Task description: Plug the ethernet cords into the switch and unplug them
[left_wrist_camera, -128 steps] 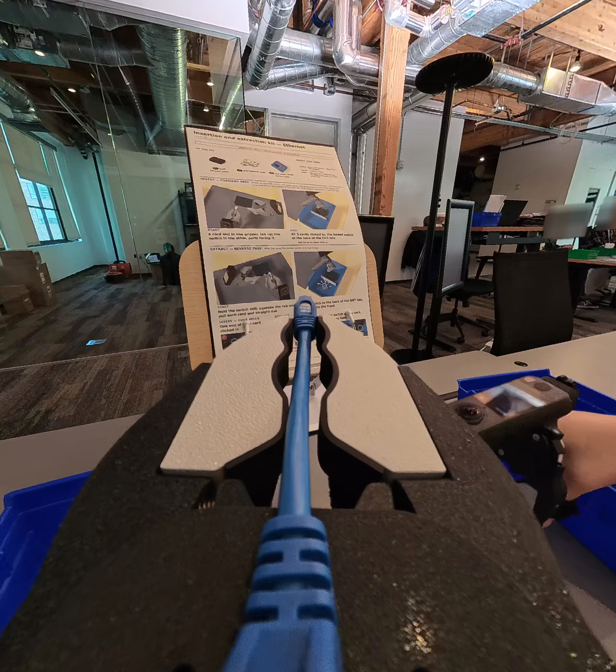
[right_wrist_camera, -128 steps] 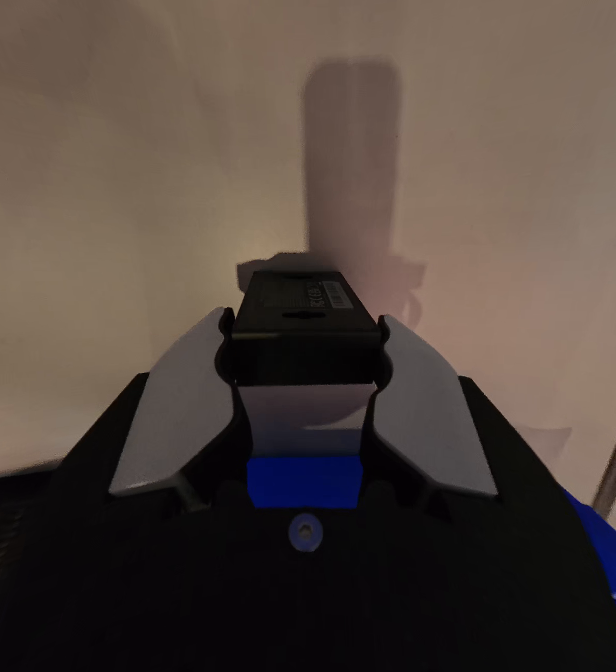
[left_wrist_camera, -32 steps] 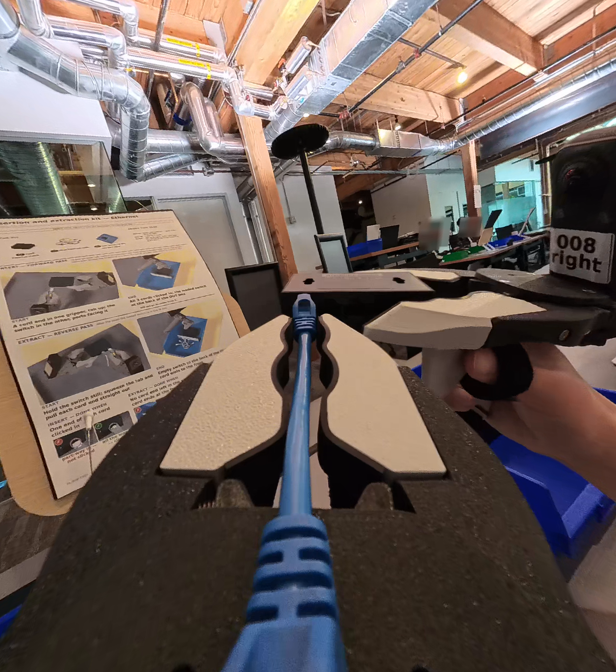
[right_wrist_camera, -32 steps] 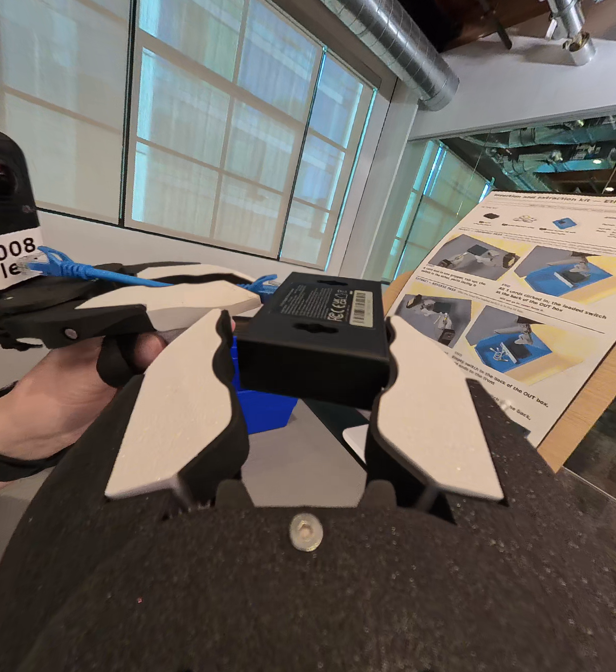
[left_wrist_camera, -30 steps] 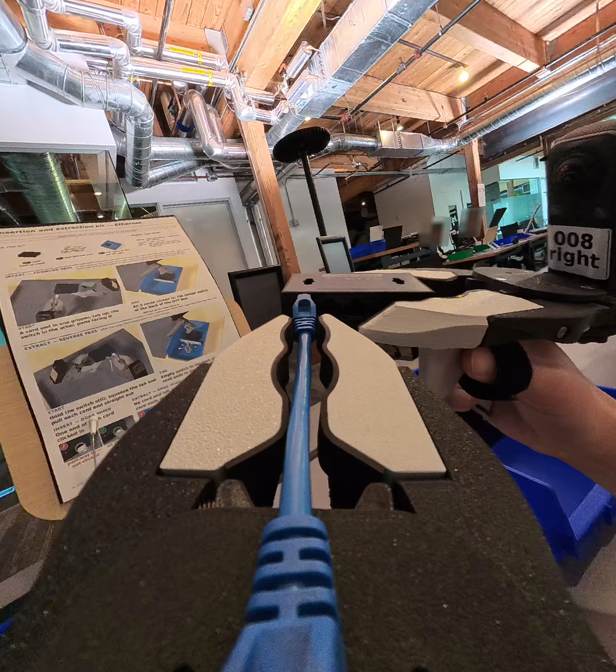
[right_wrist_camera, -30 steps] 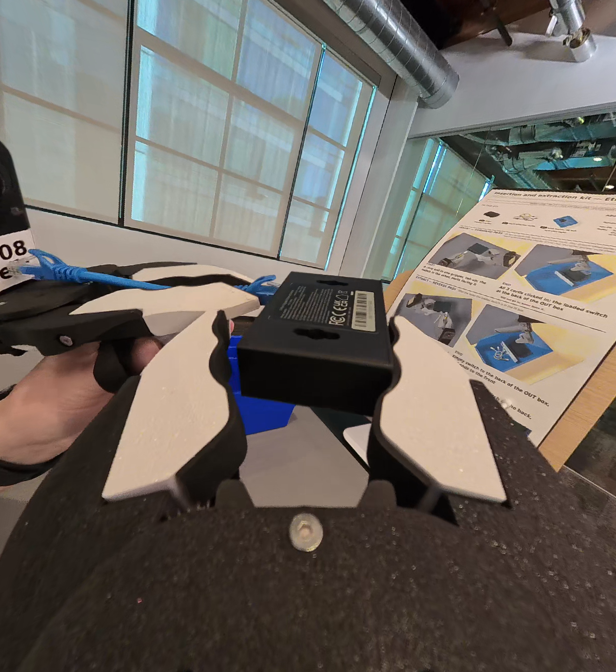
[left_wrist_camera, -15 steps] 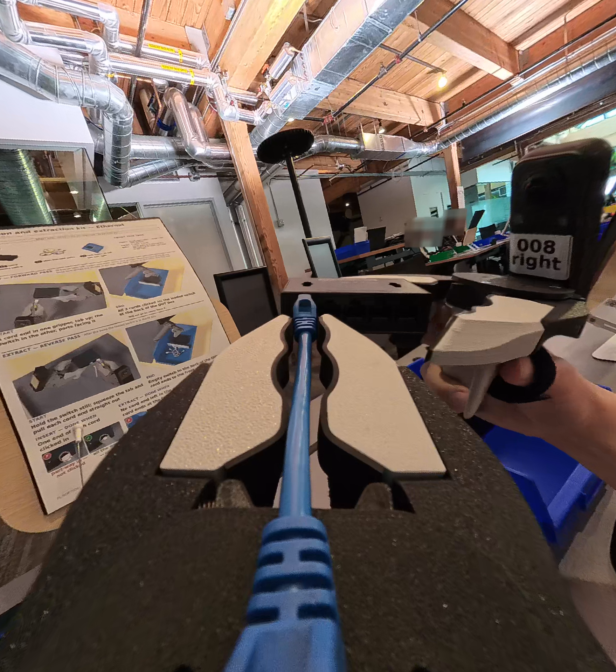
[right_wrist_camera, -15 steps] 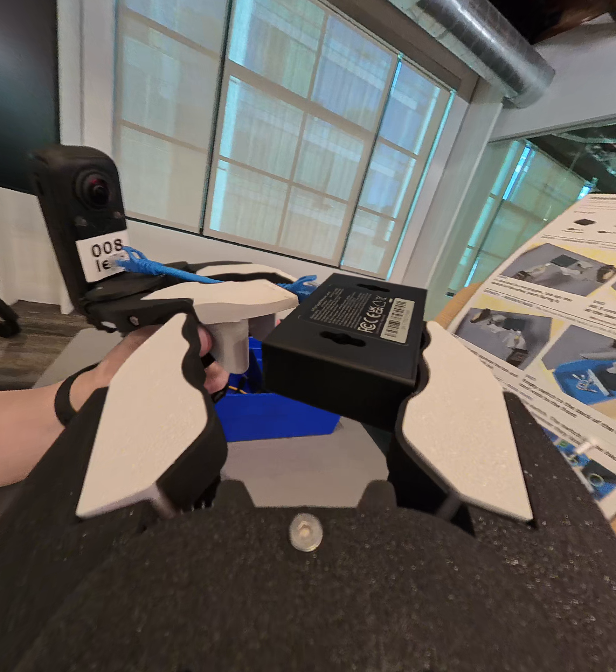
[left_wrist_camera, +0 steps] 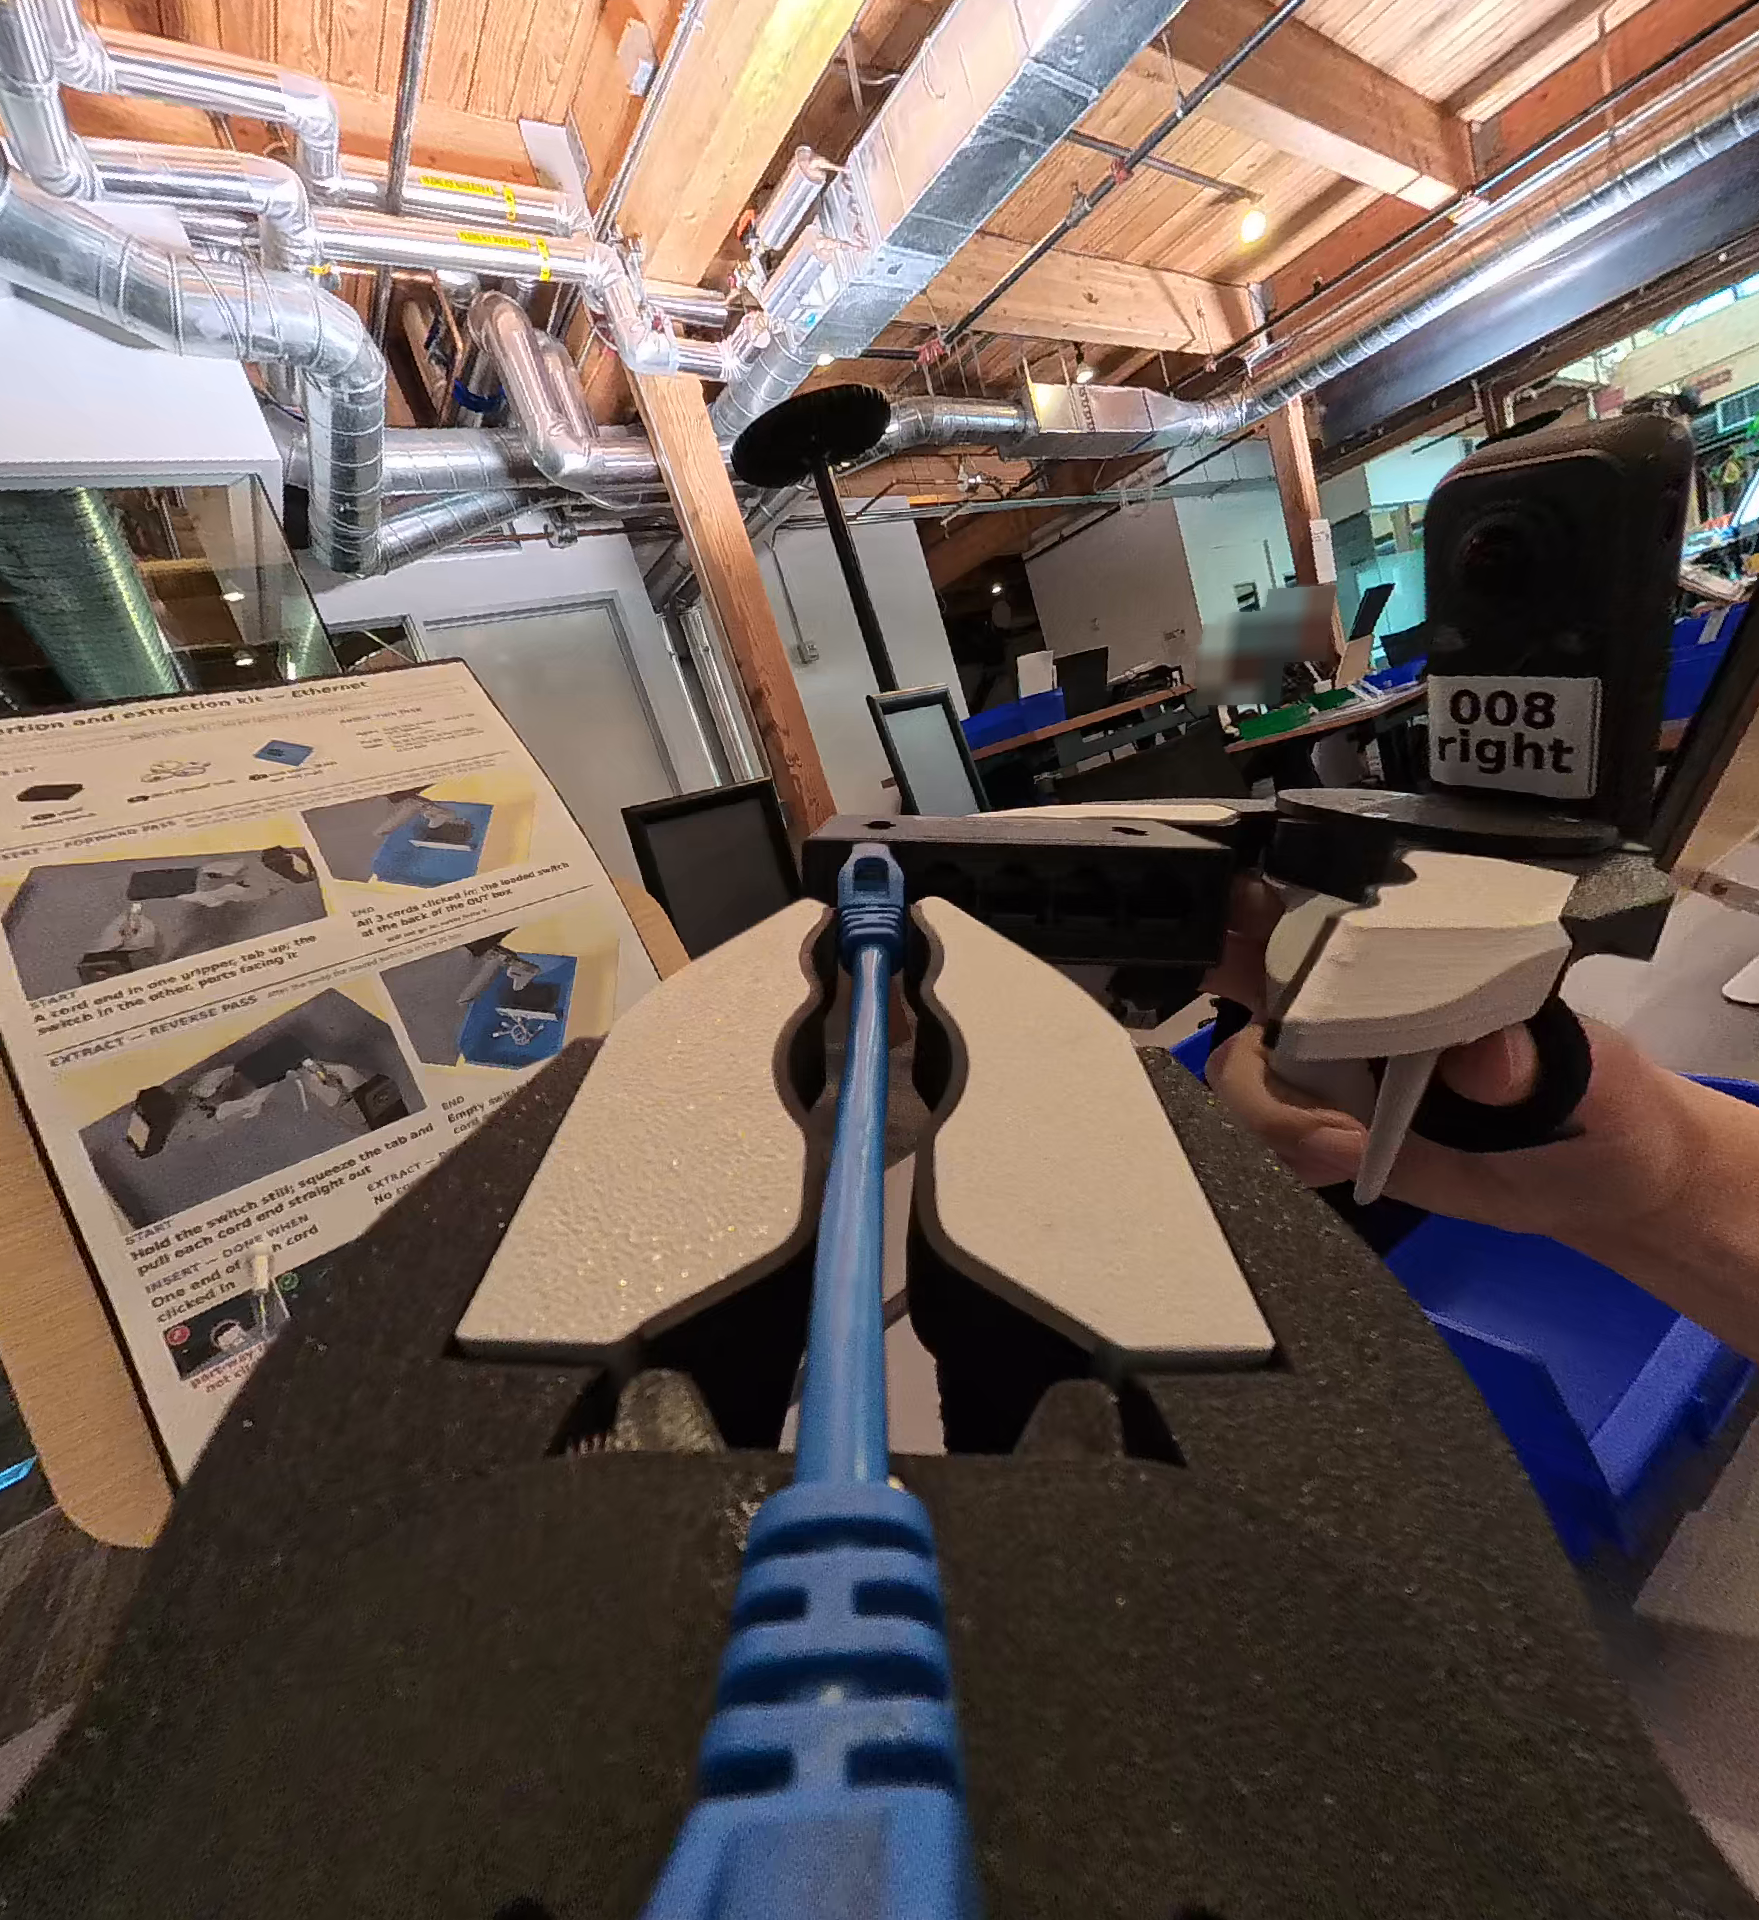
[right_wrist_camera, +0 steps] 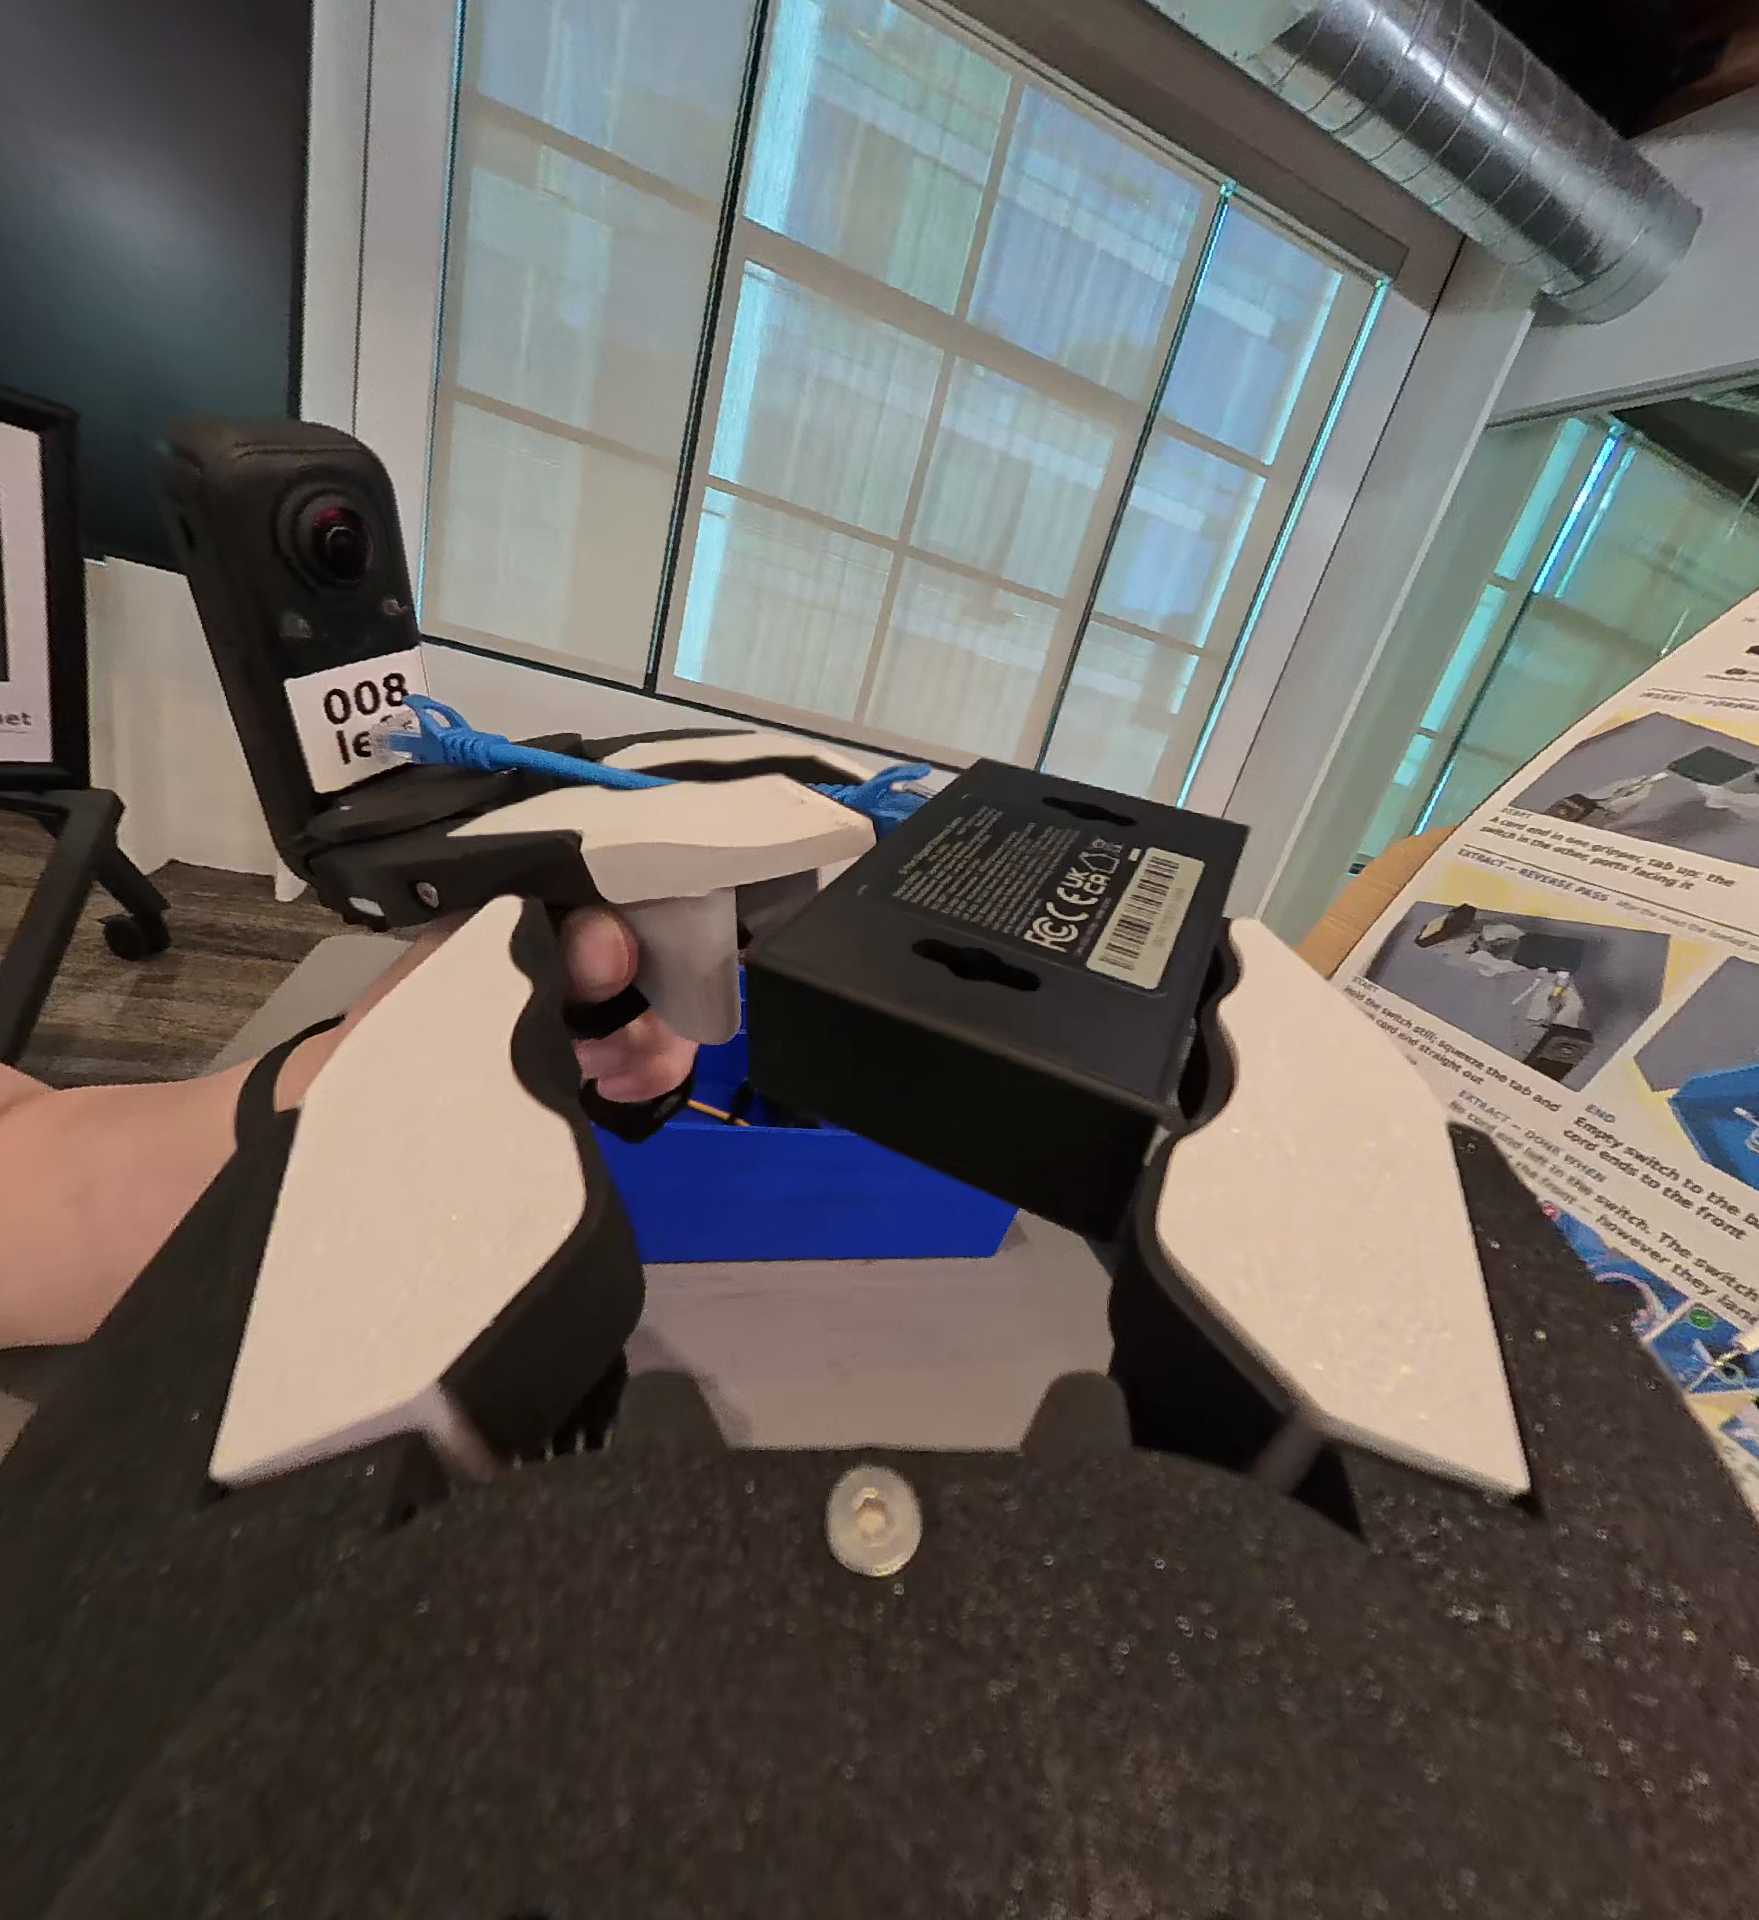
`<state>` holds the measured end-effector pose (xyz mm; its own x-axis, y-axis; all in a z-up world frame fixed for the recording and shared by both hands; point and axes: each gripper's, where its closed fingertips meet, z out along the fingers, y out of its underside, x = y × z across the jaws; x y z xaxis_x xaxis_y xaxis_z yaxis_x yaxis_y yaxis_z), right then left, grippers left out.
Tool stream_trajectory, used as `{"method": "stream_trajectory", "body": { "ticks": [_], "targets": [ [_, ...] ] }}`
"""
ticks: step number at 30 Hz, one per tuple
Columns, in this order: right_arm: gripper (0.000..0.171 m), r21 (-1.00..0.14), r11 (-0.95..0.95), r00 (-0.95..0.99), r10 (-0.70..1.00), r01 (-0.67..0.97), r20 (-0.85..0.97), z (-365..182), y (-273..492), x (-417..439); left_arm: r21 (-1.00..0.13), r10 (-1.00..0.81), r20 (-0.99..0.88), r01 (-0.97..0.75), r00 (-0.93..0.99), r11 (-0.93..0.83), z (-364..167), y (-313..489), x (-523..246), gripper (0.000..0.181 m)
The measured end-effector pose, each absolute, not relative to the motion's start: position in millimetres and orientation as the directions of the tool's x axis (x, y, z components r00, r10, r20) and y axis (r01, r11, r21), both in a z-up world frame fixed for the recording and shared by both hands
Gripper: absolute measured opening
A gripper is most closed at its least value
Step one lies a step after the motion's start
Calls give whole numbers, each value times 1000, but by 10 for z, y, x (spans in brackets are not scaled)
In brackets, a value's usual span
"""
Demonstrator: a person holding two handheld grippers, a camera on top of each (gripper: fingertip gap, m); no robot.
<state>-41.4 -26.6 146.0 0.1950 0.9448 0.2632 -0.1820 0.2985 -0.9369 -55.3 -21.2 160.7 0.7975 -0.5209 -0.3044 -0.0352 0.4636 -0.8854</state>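
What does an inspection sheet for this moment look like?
Surface: grey tabletop, mostly hidden.
Job's things: black switch held label side up; blue cord, plug at the switch's left end port, seating unclear.
Clutter: blue bin.
Grippers: left gripper shut on cord; right gripper shut on switch.
Cables: cord's free plug lies back over the left gripper.
Surroundings: instruction board, windows, ducts.

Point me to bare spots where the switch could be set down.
Little shows. A grey table strip lies bare between the right gripper and the blue bin. Another patch lies right of the bin. Crowded: the poster fills the right side.
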Motion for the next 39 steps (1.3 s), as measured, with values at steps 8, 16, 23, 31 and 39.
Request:
{"method": "stream_trajectory", "body": {
  "ticks": [8, 16, 23, 31, 39],
  "targets": [
    [109, -910, 381, 276, 904, -166, 328, 1490, -249, -427, -872, -484, -359, -102, 798, 479, 1600, -219, -544, 12],
    [108, -899, 416, 303, 882, -137, 362, 1470, -225, -430, -874, -492, -361, -103, 792, 476, 1573, -200, -544, 12],
    [104, -883, 453, 307, 863, -120, 401, 1483, -281, -389, -857, -491, -383, -103, 782, 505, 1600, -271, -510, 12],
    [108, -866, 491, 320, 840, -100, 439, 1477, -327, -416, -844, -466, -410, -132, 784, 520, 1620, -297, -525, 12],
    [90, -889, 449, 365, 845, -91, 389, 1492, -224, -367, -830, -440, -455, -191, 774, 523, 1577, -279, -498, 12]
  ]
}}
